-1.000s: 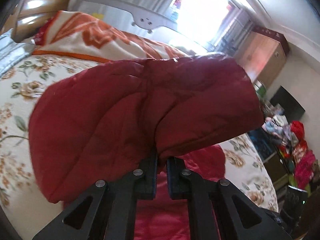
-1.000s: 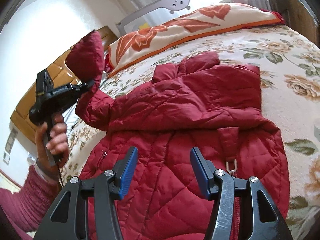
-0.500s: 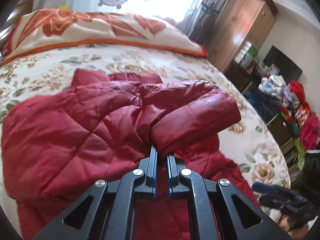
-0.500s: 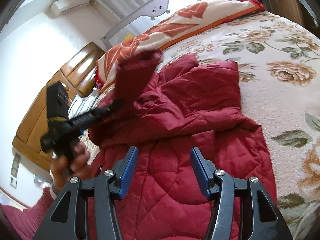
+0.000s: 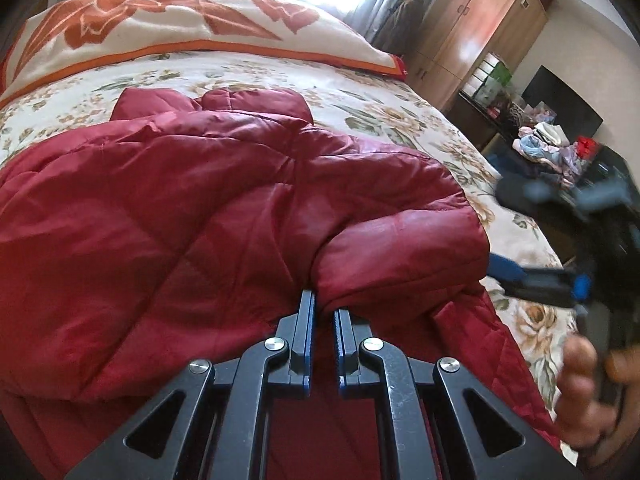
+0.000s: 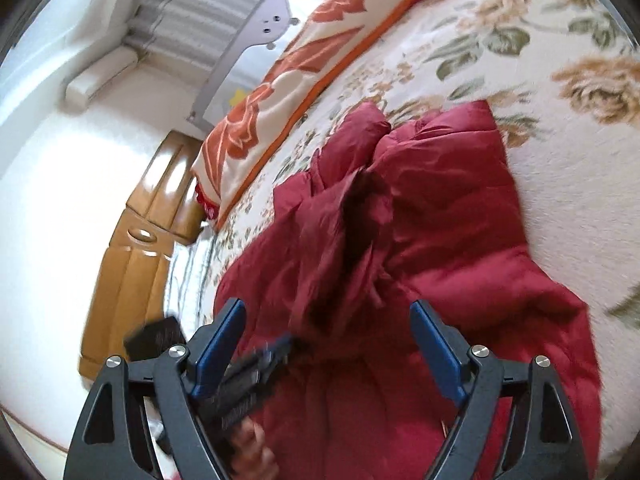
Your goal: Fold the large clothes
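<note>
A dark red quilted jacket (image 5: 180,208) lies spread on the flowered bedspread (image 5: 380,108). My left gripper (image 5: 324,300) is shut on the end of its sleeve (image 5: 400,252), which is laid over across the jacket's body. The right gripper (image 5: 508,236) shows blurred at the right edge, a hand under it. In the right wrist view my right gripper (image 6: 328,312) hovers over the jacket (image 6: 460,240), jaws opening wide with nothing pressed between the blue pads. The left gripper (image 6: 276,350) appears there low at the left, blurred, with the sleeve (image 6: 356,216) rising from it.
A folded orange-and-cream blanket (image 5: 180,28) lies at the head of the bed below a grey rail (image 6: 260,28). A wooden headboard (image 6: 140,260) stands at the left. A wardrobe (image 5: 480,20), a dark screen (image 5: 560,108) and a pile of clothes (image 5: 552,140) line the far wall.
The left gripper has brought the sleeve down from high at the bed's side and across the jacket. The right gripper has rolled, come closer to the left one, and spread its jaws.
</note>
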A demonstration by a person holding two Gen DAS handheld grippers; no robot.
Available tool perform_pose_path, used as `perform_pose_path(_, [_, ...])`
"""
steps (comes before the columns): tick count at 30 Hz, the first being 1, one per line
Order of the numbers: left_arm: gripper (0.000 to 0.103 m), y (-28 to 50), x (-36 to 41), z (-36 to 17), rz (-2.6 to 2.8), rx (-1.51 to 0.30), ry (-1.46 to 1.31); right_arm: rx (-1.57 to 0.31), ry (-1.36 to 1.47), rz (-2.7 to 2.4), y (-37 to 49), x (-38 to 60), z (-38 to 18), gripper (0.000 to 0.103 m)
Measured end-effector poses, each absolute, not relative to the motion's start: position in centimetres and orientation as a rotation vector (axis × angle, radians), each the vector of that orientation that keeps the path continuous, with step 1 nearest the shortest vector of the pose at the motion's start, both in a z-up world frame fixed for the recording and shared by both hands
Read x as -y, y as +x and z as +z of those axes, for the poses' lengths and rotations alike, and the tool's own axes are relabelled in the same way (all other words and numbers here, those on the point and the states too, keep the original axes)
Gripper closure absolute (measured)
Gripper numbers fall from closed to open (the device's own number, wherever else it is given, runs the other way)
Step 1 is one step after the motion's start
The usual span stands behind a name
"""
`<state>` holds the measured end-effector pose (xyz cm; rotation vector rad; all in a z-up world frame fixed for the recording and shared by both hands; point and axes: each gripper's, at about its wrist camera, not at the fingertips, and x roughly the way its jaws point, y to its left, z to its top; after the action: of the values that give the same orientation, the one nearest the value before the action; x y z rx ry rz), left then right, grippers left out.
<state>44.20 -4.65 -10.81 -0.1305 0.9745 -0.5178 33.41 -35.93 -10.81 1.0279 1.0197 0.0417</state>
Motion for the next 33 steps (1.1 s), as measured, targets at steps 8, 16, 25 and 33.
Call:
perform_pose_path(8, [0.091, 45.9, 4.4, -11.4, -0.521, -1.004, -0.142, -1.079, 1.121, 0.003, 36.1, 36.3, -15.1, 0.049])
perform_pose_path(16, [0.065, 44.5, 1.4, -8.9, -0.494, -1.046, -0.23, -1.096, 1.022, -0.003, 36.7, 35.5, -14.8, 0.093])
perform_pose_path(25, [0.066, 47.6, -7.3, -5.7, -0.28, -0.942, -0.302, -1.043, 0.891, 0.004, 36.3, 37.1, -10.1, 0.095])
perform_pose_path(33, [0.07, 50.9, -6.2, -10.5, -0.275, -1.056, -0.27, -1.122, 0.78, -0.098, 35.1, 37.7, -13.4, 0.096])
